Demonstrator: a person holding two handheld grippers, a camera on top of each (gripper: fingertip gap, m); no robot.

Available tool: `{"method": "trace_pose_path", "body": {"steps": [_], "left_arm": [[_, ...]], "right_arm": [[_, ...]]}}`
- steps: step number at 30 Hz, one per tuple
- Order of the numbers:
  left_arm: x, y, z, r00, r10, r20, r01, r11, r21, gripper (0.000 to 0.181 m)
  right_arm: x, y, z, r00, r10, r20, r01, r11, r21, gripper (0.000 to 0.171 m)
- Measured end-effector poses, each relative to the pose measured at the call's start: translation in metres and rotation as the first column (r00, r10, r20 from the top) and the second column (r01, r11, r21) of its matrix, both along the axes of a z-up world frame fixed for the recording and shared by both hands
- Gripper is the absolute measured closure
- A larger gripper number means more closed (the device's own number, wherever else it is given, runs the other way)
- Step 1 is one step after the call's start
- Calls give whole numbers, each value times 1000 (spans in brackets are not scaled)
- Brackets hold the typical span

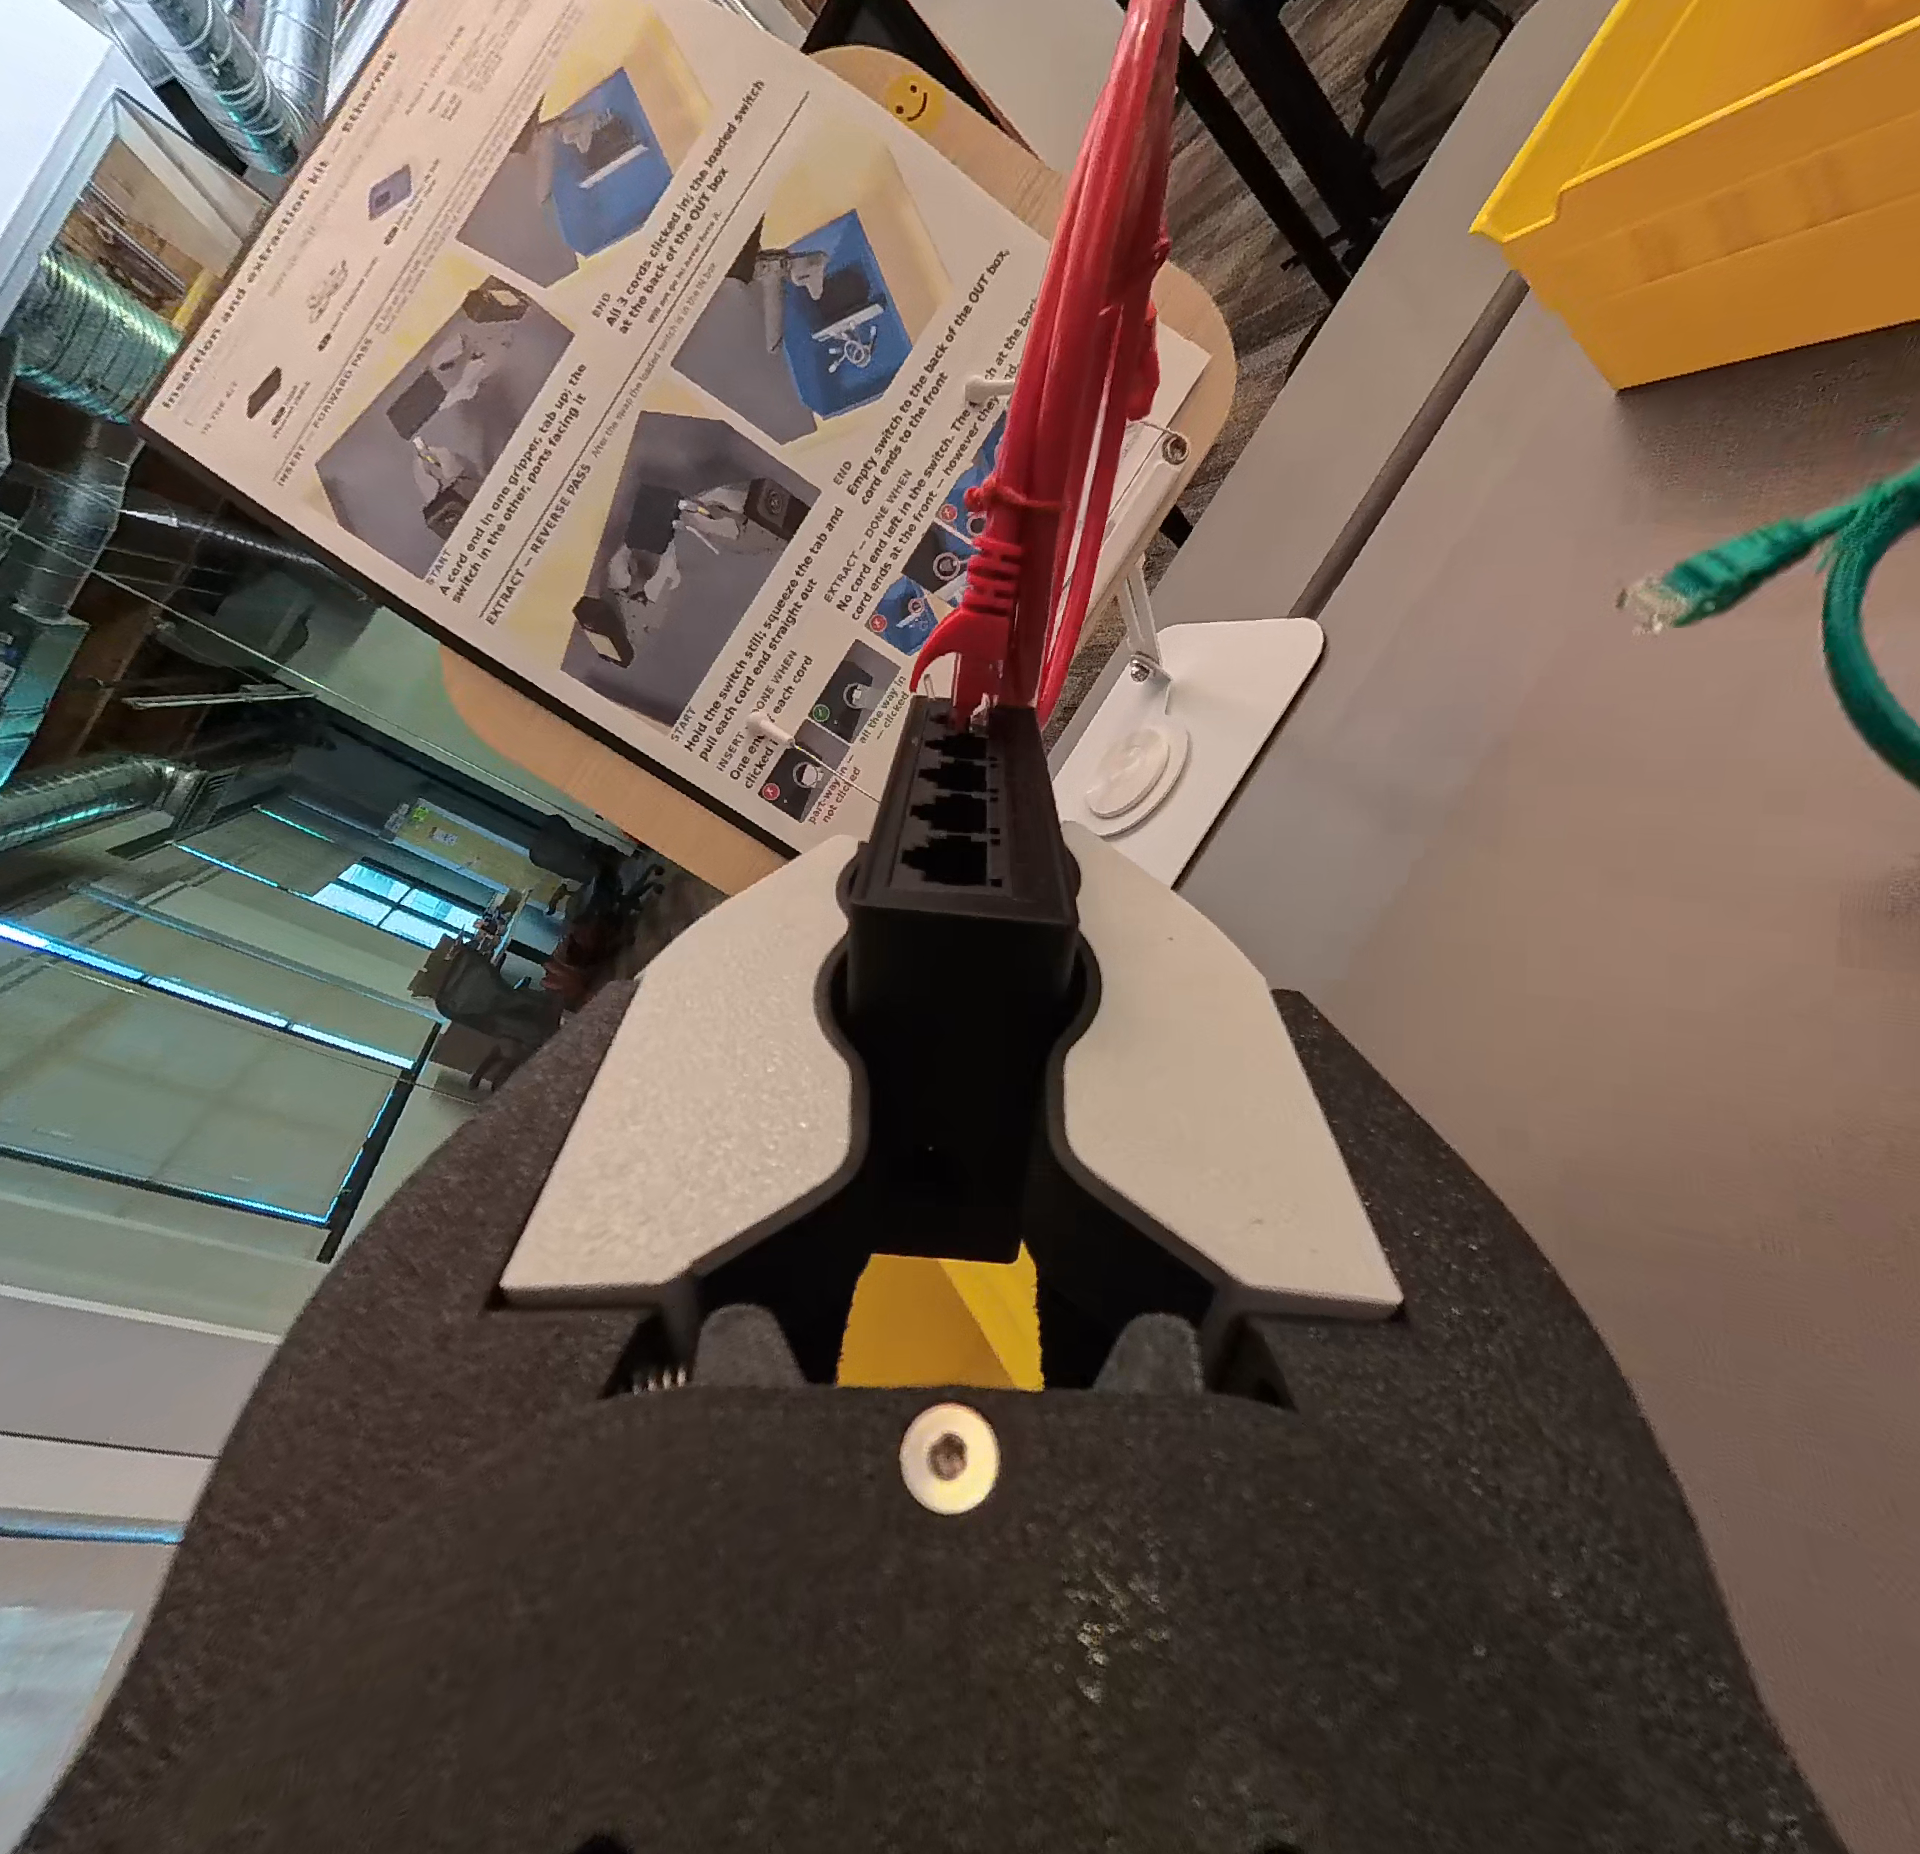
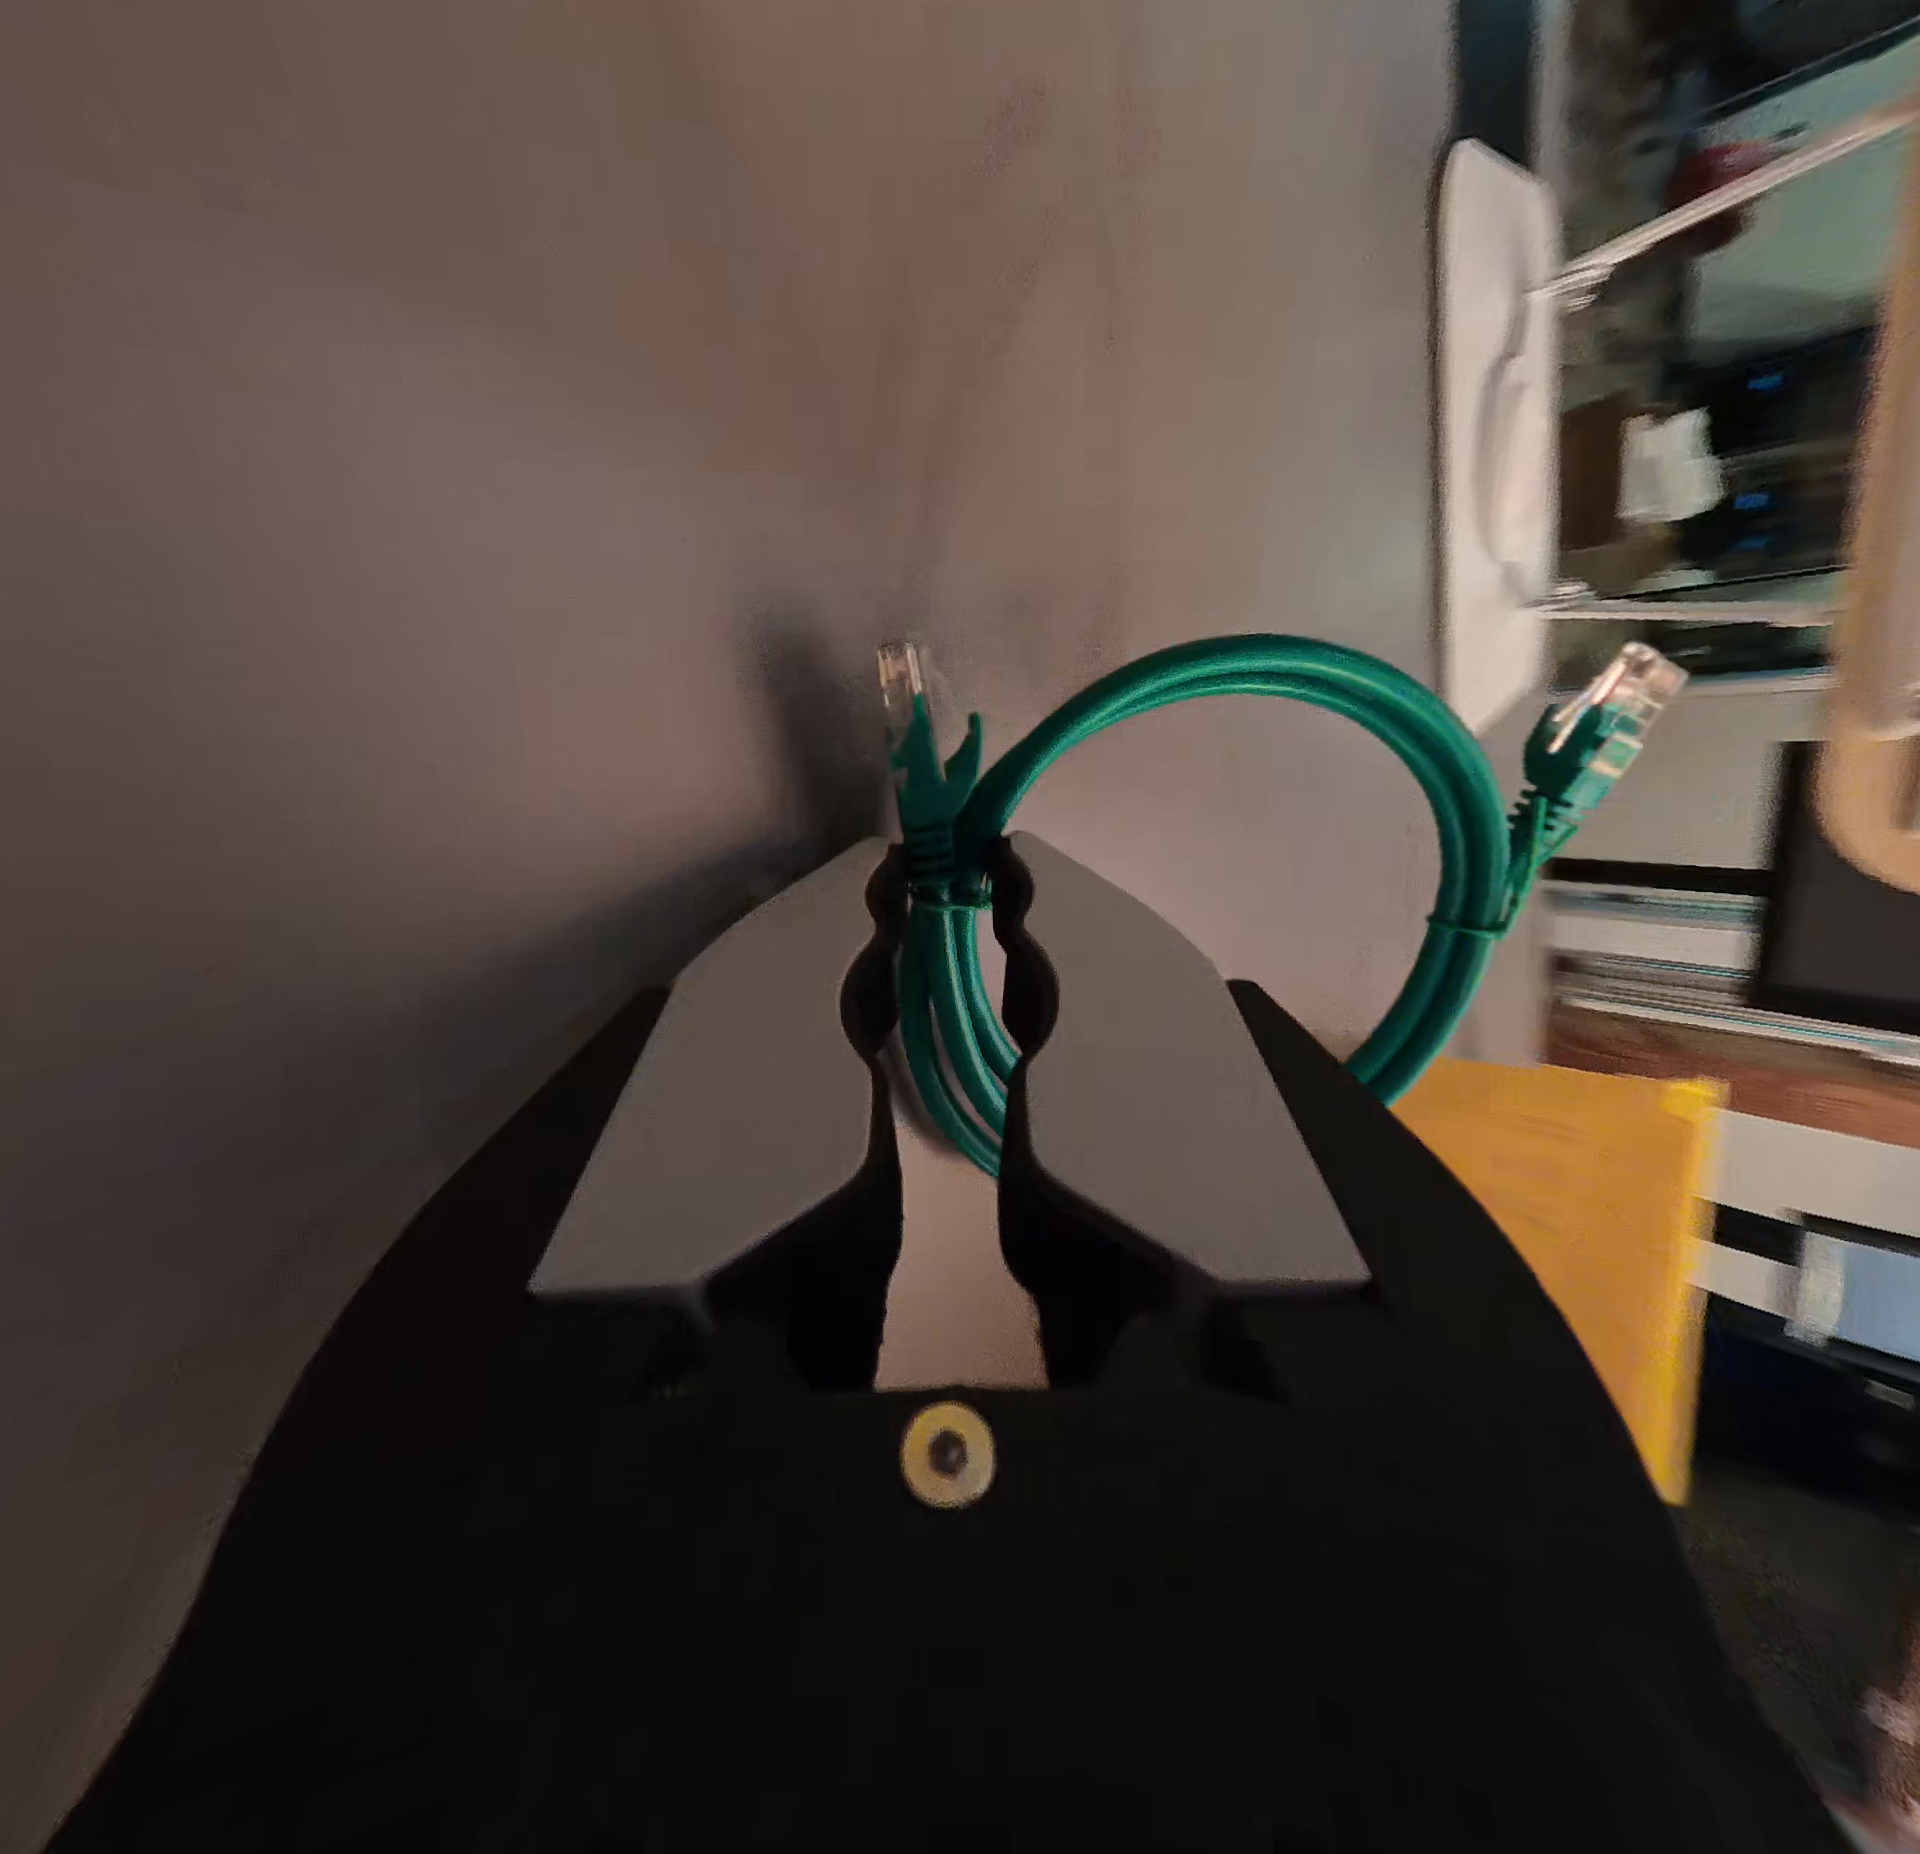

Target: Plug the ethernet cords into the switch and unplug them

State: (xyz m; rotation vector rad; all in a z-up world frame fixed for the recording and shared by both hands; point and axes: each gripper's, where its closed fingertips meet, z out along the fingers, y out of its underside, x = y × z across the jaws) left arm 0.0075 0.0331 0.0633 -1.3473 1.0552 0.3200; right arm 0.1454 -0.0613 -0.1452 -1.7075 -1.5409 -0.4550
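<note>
Holding the small black plastic ethernet switch (image 1: pixel 961 931) clamped in the left hand-held gripper (image 1: pixel 961 973), grey fingers (image 1: pixel 748 1056) pressed on its two sides, long axis running straight out along the fingers, row of ports facing up toward the camera. Already carrying one cord: bundled red ethernet cord (image 1: pixel 1101 277) seated in the farthest port, boot and clip (image 1: pixel 982 609) standing up off the switch, coil rising above it; nearer ports look empty. Gripping the coiled green ethernet cord (image 2: pixel 1351 724) in the right hand-held gripper (image 2: pixel 940 869), closed on the tied bundle just behind one boot, clear plug (image 2: pixel 902 682) sticking forward past the fingertips in line with the fingers; second plug (image 2: pixel 1621 703) dangling free off to the right of the loop. Seen from the left wrist view, green plug (image 1: pixel 1652 599) sits off to the right of the switch, over the grey bench (image 1: pixel 1558 1077), well apart, tip pointing left toward the switch. Key relation, as a judgement: plug axis roughly crosswise to the port row, so insertion likely needs plug brought over an open port and turned to enter along port depth, tab side matched. Right gripper the mover; left just bracing. Yellow plastic bin (image 1: pixel 1714 163) at far right, laminated instruction sheet (image 1: pixel 582 370) on stand behind, neither in the way. Risk: red coil crowding the neighbouring port.
</note>
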Motion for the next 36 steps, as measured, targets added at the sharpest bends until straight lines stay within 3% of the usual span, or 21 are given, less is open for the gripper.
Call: {"method": "trace_pose_path", "body": {"steps": [3,7,11,16,21,27,31,36], "left_arm": [[0,0,0,1000,-2,3,2,1000,-2,151],[0,1,-2,1000,1,-2,-1,1000,-10,151],[1,1,-3,1000,1,-6,-1,1000,-13,151],[1,2,-4,1000,0,-2,0,1000,-17,151],[0,4,-6,1000,7,-3,-7,1000,-24,151],[0,5,-7,1000,16,-22,-17,1000,-19,151],[3,5,-9,999,14,-34,-14,1000,-19,151],[6,5,-12,999,14,-46,-14,1000,-17,151]], "right_arm": [[-10,-8,-4,987,-38,-157,6,981,-196,154],[-28,-22,-7,924,-135,-358,-70,862,-503,154],[-35,-28,-7,898,-104,-427,-201,766,-610,142],[-42,-33,18,843,2,-538,-412,646,-643,149],[-35,-22,18,894,-1,-449,-368,568,-736,158],[-37,-17,4,893,-187,-409,-310,403,-861,147],[-43,-19,-4,888,-230,-399,-318,319,-893,144],[-50,-23,-4,899,-206,-386,-322,287,-902,145]]}}
